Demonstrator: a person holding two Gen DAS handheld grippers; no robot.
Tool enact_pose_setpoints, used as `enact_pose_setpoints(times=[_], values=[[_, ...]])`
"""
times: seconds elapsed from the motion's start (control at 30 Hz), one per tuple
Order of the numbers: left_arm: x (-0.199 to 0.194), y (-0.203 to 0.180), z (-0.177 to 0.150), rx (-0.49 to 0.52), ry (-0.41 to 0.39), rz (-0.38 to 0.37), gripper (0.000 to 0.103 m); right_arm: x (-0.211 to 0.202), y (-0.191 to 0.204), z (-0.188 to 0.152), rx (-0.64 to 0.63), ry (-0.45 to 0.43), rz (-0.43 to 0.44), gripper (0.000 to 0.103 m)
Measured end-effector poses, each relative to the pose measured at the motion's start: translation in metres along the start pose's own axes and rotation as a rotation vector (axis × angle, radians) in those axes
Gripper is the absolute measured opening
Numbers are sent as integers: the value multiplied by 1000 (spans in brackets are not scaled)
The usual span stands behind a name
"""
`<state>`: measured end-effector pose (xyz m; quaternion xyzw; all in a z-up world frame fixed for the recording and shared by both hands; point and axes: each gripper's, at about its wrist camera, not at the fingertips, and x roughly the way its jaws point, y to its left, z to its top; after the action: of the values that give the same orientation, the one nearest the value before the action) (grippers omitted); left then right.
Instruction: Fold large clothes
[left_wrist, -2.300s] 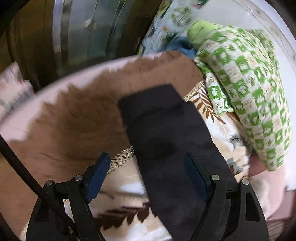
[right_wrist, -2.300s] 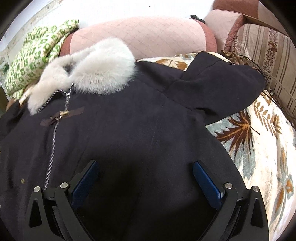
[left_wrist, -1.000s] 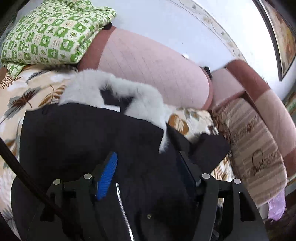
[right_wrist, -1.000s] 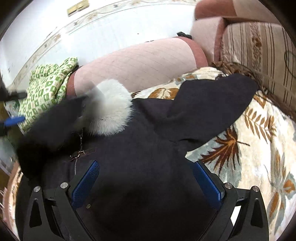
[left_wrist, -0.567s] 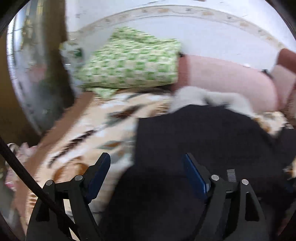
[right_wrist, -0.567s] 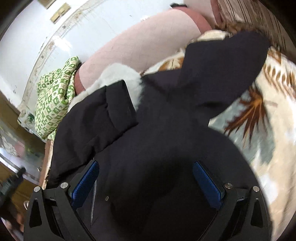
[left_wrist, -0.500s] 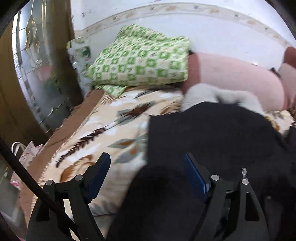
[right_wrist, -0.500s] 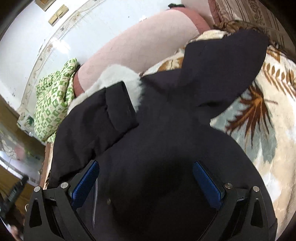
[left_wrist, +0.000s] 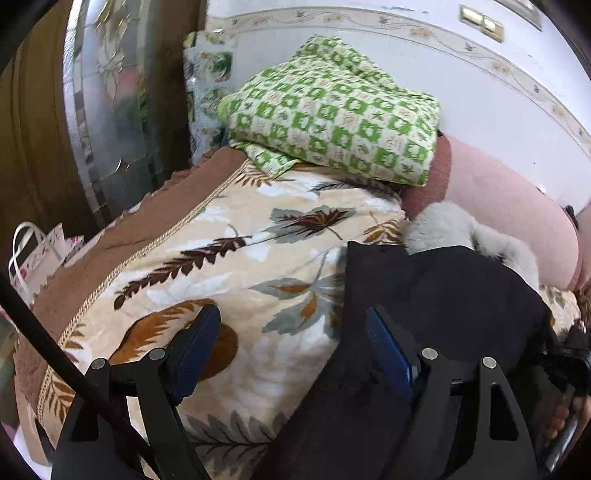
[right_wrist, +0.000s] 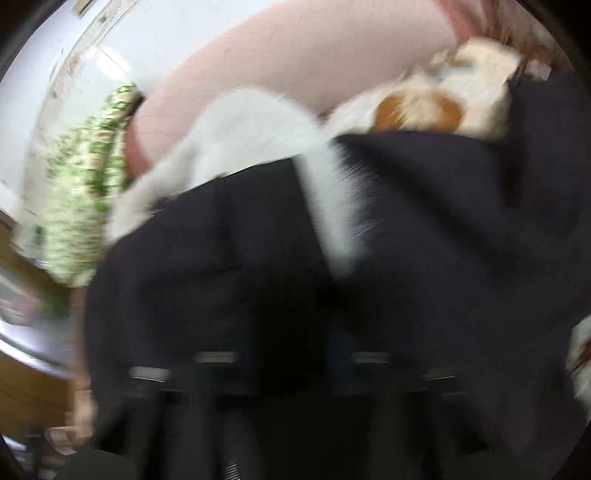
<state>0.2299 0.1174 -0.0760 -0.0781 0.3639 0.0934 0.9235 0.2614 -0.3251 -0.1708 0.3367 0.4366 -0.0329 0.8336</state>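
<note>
A black coat (left_wrist: 443, 295) with a pale fur collar (left_wrist: 461, 236) lies on a leaf-patterned blanket (left_wrist: 240, 266). My left gripper (left_wrist: 293, 347) hangs open over the coat's left edge. Blanket shows between its fingers, and the right finger (left_wrist: 388, 354) is above the dark cloth without pressing it. The right wrist view is smeared by motion. There the coat (right_wrist: 443, 221) fills the frame below the fur collar (right_wrist: 258, 140). My right gripper (right_wrist: 295, 369) has its jaws drawn together low in the dark fabric, shut on the coat.
A folded green checked quilt (left_wrist: 332, 118) rests on a pink bolster (left_wrist: 509, 206) against the white wall. A wooden and glass door (left_wrist: 110, 110) stands at the left, with a paper bag (left_wrist: 33, 251) on the floor. A person's hand (left_wrist: 565, 417) holds the other gripper at the lower right.
The left gripper let the sleeve go, opened wider and swung left to the coat's edge. The sleeve now lies across the coat. The right jaws went from wide open to shut, closer to the coat.
</note>
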Motion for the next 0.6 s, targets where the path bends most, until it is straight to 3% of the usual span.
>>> enact_pose_setpoints(times=[0.13,0.23,0.4,0.6], values=[[6,16,1,-88,71,-59,80,-37,19,-9,-63,-21,8,7],[8,23,0,-110,91,-40,80,-69,18,-17,-90,-64,-26,7],[15,27,-3,-107,105,52,80,-91,-9,-11,-92,-78,-179,6],[11,25,-5,-85,108,33,80,-60,-31,-21,-111,12,-390,9]])
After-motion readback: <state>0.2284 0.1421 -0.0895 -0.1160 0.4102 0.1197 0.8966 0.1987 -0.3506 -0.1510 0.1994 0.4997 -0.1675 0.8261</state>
